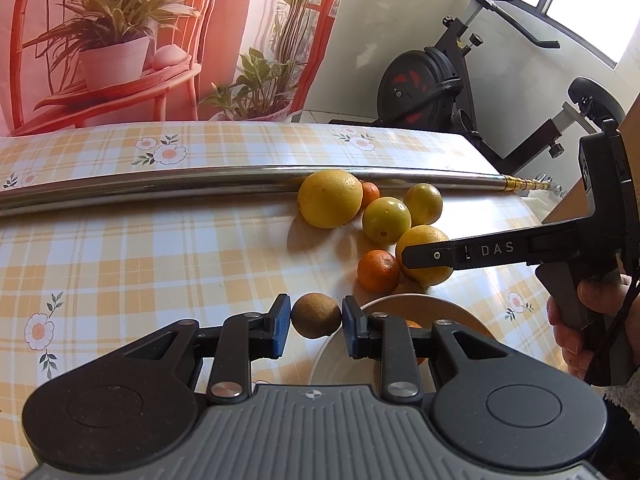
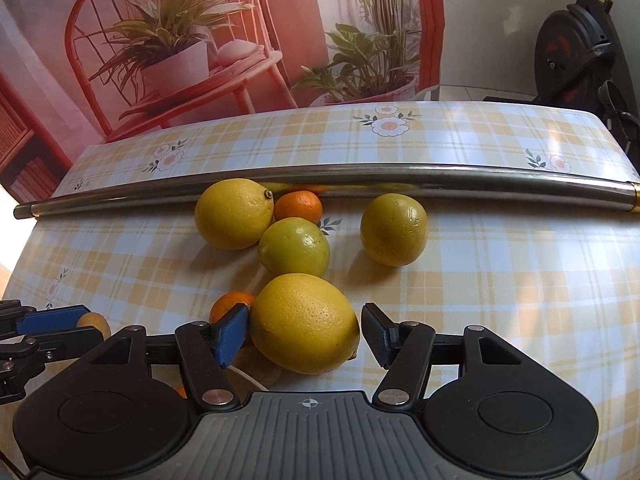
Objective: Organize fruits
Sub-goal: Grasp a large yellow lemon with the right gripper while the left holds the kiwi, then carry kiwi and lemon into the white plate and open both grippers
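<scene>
White lettering reading "DAS" marks the black finger of the right tool (image 1: 404, 258) as seen from the left wrist camera; no other writing is readable. Against the steel pole (image 2: 320, 180) lying across the checked tabletop (image 2: 500, 280), four yellow citrus fruits and two small oranges can be counted: the largest yellow fruit (image 2: 234, 214) and one small orange (image 2: 299, 206) lie just beside the pole, two more yellow fruits sit a little nearer, and the nearest yellow fruit (image 2: 304, 324) lies between the right tool's (image 2: 304, 334) parted pads, one pad at its skin, the other just apart. The left tool (image 1: 316, 320) is closed around one brown kiwi (image 1: 316, 315), beside the white plate (image 1: 400, 304).
</scene>
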Demonstrator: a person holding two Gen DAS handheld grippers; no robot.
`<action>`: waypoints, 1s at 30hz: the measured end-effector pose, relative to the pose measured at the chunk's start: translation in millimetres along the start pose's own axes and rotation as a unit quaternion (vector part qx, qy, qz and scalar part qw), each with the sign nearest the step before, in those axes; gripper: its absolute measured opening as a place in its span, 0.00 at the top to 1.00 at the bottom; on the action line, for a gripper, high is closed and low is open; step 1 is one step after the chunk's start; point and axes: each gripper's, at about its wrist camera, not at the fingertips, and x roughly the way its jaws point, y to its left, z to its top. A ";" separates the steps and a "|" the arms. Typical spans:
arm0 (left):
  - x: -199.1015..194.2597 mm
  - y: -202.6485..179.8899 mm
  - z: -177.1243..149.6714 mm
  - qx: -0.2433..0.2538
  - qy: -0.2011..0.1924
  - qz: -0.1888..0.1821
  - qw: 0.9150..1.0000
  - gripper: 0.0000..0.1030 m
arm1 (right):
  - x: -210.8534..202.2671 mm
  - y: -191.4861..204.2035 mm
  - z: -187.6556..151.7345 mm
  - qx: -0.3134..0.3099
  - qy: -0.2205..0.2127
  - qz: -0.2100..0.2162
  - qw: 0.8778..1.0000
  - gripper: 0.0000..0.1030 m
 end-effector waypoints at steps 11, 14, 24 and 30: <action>-1.8 -2.0 0.0 0.004 -0.002 -0.003 1.000 0.71 | 3.5 -11.9 -7.5 0.039 0.009 0.012 0.999 0.44; -3.8 -3.0 -1.0 0.004 -0.002 -0.006 1.000 0.71 | -5.1 -18.2 -12.8 0.057 -0.004 0.010 0.998 0.44; -13.7 -5.4 -10.7 0.003 -0.007 -0.009 1.000 0.71 | -43.0 -34.1 -35.9 0.106 -0.052 0.021 0.993 0.45; -16.5 -8.9 -14.2 0.012 -0.005 -0.011 1.000 0.71 | -55.7 -28.8 -44.2 0.096 -0.052 0.029 0.994 0.45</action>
